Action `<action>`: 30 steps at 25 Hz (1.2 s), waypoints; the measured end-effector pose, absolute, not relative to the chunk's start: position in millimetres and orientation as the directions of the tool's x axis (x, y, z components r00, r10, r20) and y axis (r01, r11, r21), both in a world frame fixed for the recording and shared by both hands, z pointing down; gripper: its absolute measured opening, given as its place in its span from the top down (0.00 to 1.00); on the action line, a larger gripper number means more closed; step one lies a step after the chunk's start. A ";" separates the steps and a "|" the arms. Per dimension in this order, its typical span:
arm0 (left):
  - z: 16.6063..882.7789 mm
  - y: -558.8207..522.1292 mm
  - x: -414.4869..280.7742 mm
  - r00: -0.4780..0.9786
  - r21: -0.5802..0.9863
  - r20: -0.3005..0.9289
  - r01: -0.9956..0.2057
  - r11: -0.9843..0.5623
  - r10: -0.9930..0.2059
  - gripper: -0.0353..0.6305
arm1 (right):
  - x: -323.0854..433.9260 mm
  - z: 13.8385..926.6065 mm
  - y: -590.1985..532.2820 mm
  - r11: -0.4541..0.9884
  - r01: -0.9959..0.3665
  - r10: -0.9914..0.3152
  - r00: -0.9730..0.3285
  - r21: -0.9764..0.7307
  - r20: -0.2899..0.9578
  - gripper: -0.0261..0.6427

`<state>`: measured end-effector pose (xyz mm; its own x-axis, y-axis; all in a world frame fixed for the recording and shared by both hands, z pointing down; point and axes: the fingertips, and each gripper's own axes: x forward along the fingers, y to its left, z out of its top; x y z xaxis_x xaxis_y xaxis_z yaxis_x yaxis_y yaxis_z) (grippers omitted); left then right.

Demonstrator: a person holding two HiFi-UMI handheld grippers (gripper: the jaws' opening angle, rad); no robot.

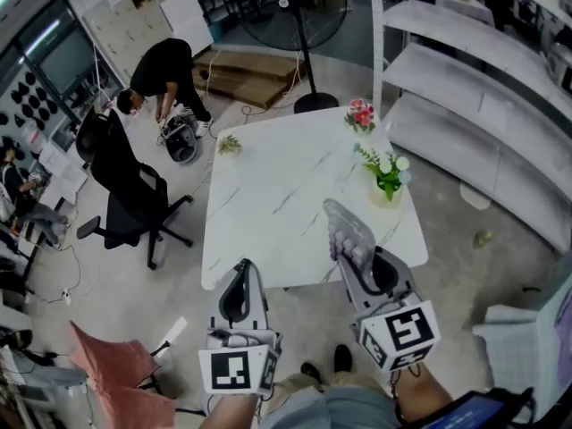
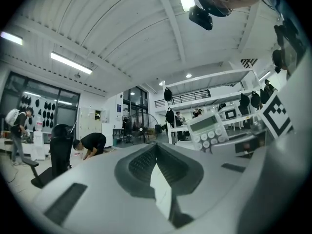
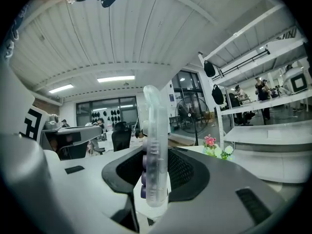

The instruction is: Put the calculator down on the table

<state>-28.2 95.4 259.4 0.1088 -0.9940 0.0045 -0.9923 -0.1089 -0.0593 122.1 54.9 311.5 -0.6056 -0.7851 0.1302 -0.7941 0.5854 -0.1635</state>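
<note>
A grey calculator (image 1: 347, 235) with rows of pale keys sticks up and forward out of my right gripper (image 1: 359, 268), which is shut on its lower end, just over the near edge of the white marble table (image 1: 268, 195). The right gripper view shows the calculator (image 3: 155, 145) edge-on, upright between the pads, with purple key sides showing. My left gripper (image 1: 239, 275) hangs before the table's near-left edge, shut with nothing in it. The left gripper view shows its jaws (image 2: 156, 149) meeting at the tips and the calculator (image 2: 208, 130) off to the right.
On the table stand a pink flower pot (image 1: 361, 116), a vase of white flowers (image 1: 388, 179) and a small plant (image 1: 230, 144). A black office chair (image 1: 125, 186) and a crouching person (image 1: 161, 74) are to the left, a standing fan (image 1: 304, 25) behind, white shelves (image 1: 483, 105) to the right.
</note>
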 end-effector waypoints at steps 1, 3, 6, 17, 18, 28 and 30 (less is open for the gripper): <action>257.1 92.7 -33.3 0.098 -0.065 -0.002 -0.993 -0.098 -0.995 0.94 | 117.9 309.8 49.2 0.591 -0.790 -0.782 -0.611 -0.162 0.124 0.75; 257.2 87.5 -44.5 0.073 -0.064 -0.003 -0.995 -0.073 -0.997 0.94 | 109.5 308.2 38.0 0.602 -0.783 -0.776 -0.620 -0.160 0.118 0.75; 266.4 77.8 -60.8 0.043 -0.054 0.008 -0.998 -0.044 -0.999 0.94 | 98.2 314.4 21.7 0.608 -0.779 -0.770 -0.626 -0.155 0.126 0.75; 294.8 -2.9 -130.1 0.049 0.014 0.023 -0.999 -0.048 -0.999 0.94 | 32.1 338.5 -45.6 0.605 -0.786 -0.758 -0.618 -0.131 0.209 0.75; 293.1 -14.4 -137.6 0.054 0.017 0.018 -0.998 -0.054 -0.998 0.94 | 24.7 336.5 -55.7 0.603 -0.788 -0.760 -0.614 -0.123 0.211 0.75; 244.8 -91.7 -214.1 0.074 0.000 -0.078 -0.997 -0.075 -0.994 0.94 | -25.7 284.8 -129.0 0.549 -0.835 -0.825 -0.548 -0.034 0.138 0.75; 240.7 -104.8 -221.0 0.091 0.001 -0.098 -0.996 -0.092 -0.991 0.94 | -31.7 277.7 -140.2 0.536 -0.844 -0.836 -0.535 -0.026 0.120 0.75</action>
